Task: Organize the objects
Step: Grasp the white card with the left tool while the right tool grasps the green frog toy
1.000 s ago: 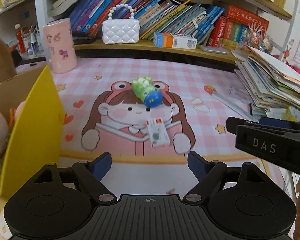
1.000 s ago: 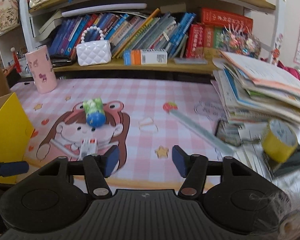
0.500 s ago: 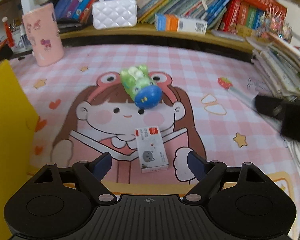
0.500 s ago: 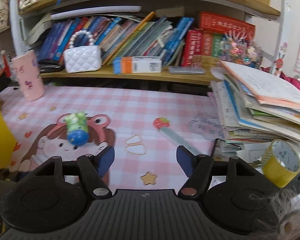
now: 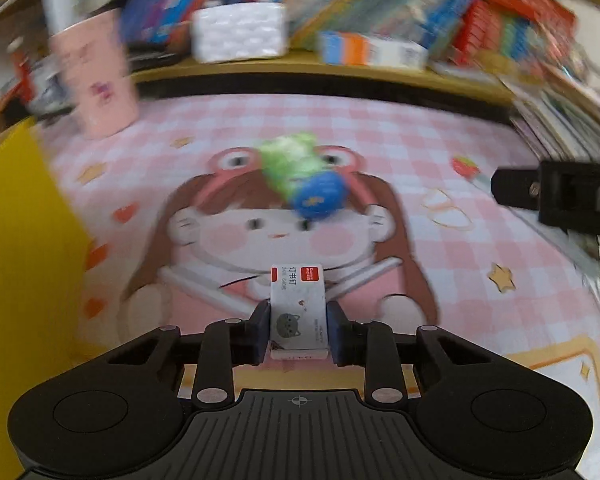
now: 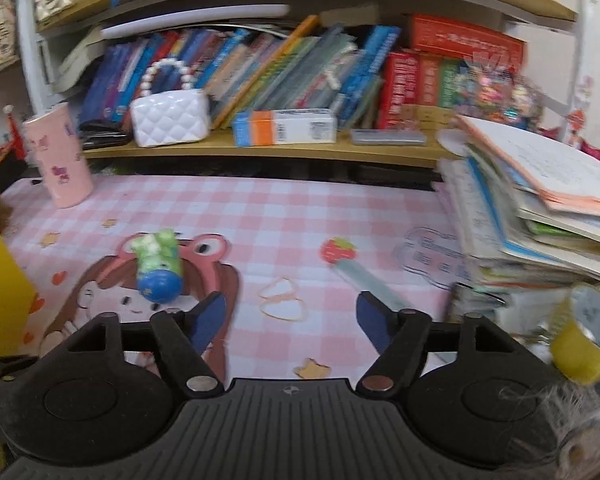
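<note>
A small white staple box (image 5: 298,312) with a red end and a grey cat print lies on the pink checked desk mat (image 5: 400,144). My left gripper (image 5: 298,330) is shut on it, blue pads pressed to both long sides. Beyond it lies a green and blue toy (image 5: 304,176), also visible as the toy (image 6: 158,268) in the right wrist view. My right gripper (image 6: 290,318) hovers over the mat with its jaws opening and nothing between them; a ruler with a strawberry end (image 6: 352,264) lies just past its right finger. In the left wrist view the right gripper's body (image 5: 560,196) shows at the right edge.
A yellow box wall (image 5: 24,248) stands at the left. A pink cup (image 6: 58,156), a white quilted purse (image 6: 170,114) and an orange-blue carton (image 6: 284,126) sit at the back by the bookshelf. A tall stack of booklets (image 6: 540,208) and a yellow tape roll (image 6: 588,336) crowd the right.
My left gripper moved forward and down to the staple box and shut on it. My right gripper shifted right and its jaws widened.
</note>
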The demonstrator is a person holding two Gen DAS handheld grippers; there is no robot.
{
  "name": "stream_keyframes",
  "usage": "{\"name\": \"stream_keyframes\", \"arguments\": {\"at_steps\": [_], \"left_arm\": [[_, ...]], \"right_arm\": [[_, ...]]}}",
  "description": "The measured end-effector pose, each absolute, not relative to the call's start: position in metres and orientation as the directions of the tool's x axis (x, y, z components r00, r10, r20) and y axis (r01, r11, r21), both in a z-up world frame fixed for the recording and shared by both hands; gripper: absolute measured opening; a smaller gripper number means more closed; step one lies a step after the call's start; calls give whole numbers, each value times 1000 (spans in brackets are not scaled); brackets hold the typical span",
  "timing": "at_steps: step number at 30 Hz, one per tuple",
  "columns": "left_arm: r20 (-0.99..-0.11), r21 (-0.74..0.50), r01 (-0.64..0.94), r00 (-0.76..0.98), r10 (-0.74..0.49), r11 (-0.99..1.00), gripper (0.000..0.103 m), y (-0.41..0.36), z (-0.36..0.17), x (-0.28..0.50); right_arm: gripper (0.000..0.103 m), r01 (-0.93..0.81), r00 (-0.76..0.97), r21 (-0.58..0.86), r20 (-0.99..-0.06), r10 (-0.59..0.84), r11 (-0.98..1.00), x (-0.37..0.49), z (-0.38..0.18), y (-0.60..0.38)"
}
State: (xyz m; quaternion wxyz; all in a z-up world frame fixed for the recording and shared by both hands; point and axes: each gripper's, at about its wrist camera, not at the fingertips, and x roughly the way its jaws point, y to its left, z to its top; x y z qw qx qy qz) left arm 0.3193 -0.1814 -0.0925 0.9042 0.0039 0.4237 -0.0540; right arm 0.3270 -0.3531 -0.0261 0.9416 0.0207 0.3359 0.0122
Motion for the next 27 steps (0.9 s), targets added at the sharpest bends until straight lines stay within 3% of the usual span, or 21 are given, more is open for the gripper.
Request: {"name": "stream_keyframes", "arguments": {"at_steps": [5, 12, 16, 19, 21, 22, 27], "left_arm": [[-737, -117, 9, 670, -92, 993, 27, -135, -62, 292], [-671, -182, -58, 737, -81, 982, 27, -104, -14, 260], [-644, -158, -47, 762, -67, 986, 28, -102, 5, 247], [-645, -157, -61, 762, -55, 986, 28, -98, 10, 238], [-646, -155, -70, 762, -48, 985, 28, -95, 13, 233], [-646, -156, -74, 762, -45, 985, 28, -94, 14, 231], [-642, -176, -83, 765, -51, 981, 28, -85, 12, 221]], "right_arm": [[87, -120, 768, 56, -628, 129, 991, 351, -37, -330], [89, -252, 723, 30, -658, 209, 967, 402, -65, -286], [78, -270, 694, 26, -688, 213, 963, 427, -80, -270], [53, -280, 662, 44, -714, 226, 959, 441, -88, -264], [48, -287, 654, 38, -722, 225, 957, 443, -91, -262], [40, -291, 654, 33, -722, 224, 956, 443, -91, -261], [37, -275, 639, 102, -724, 261, 956, 434, -83, -267]]}}
